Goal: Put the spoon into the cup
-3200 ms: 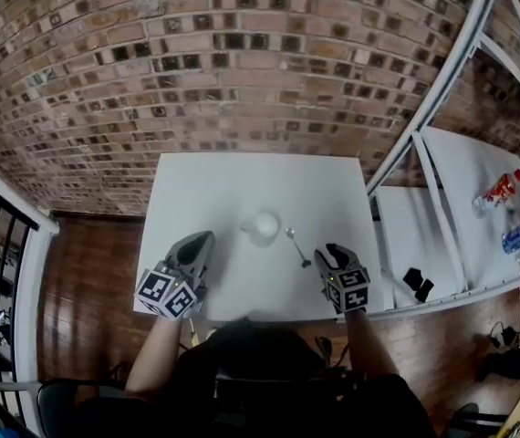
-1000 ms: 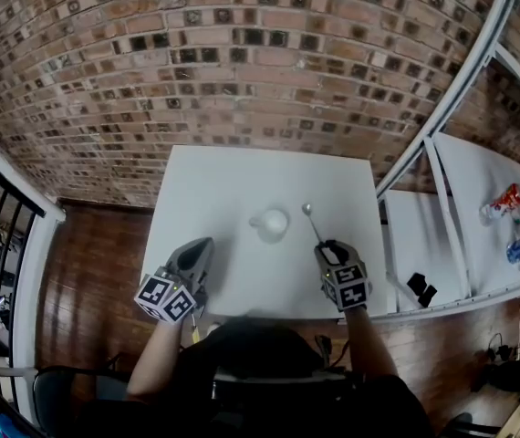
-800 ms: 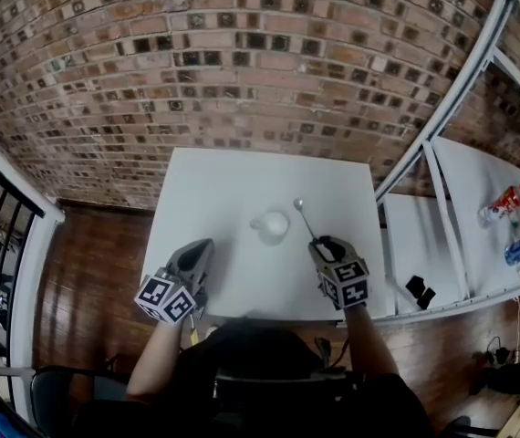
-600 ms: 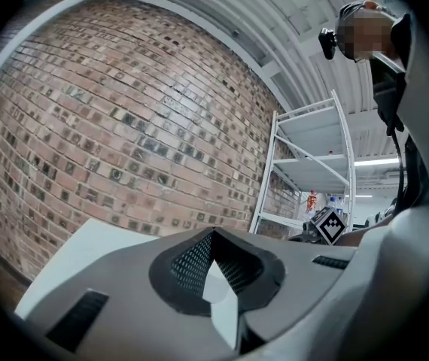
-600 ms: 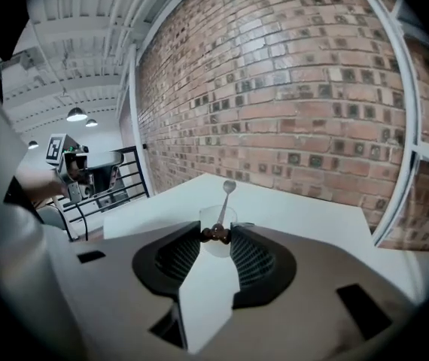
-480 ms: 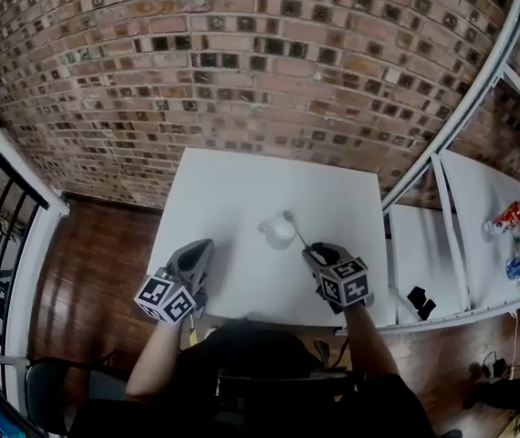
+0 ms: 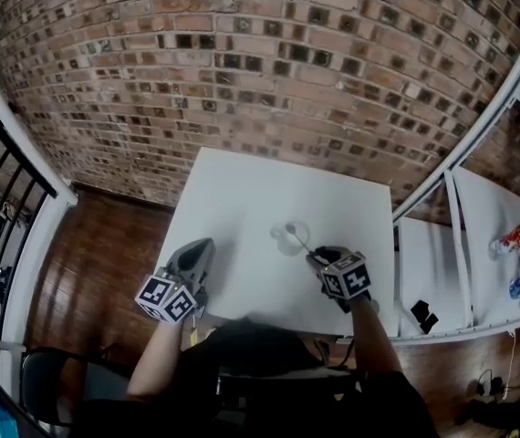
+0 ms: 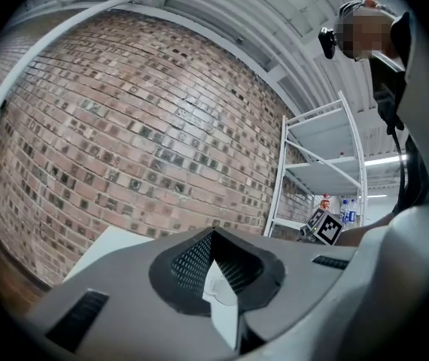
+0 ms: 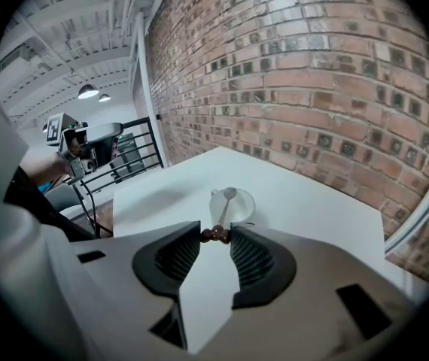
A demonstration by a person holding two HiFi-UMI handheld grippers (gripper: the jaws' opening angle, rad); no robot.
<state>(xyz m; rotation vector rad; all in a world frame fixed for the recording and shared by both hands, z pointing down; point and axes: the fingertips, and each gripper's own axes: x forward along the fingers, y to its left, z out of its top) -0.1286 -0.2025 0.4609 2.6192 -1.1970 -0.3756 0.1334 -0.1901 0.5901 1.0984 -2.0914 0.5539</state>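
Spoon (image 9: 229, 195) handle clamped in right tongs (image 9: 216, 235), bowl at cup (image 9: 249, 206) mouth, left tongs (image 8: 213, 235) pressed together, white table (image 7: 242, 199)

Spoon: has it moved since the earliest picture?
Yes. The spoon lay on the table right of the cup; now the right gripper holds it over the cup.

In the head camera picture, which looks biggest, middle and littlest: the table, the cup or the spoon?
1. The table: by far the largest.
2. The cup: a small round shape.
3. The spoon: smallest. It is about as long as the cup is wide, but much thinner.
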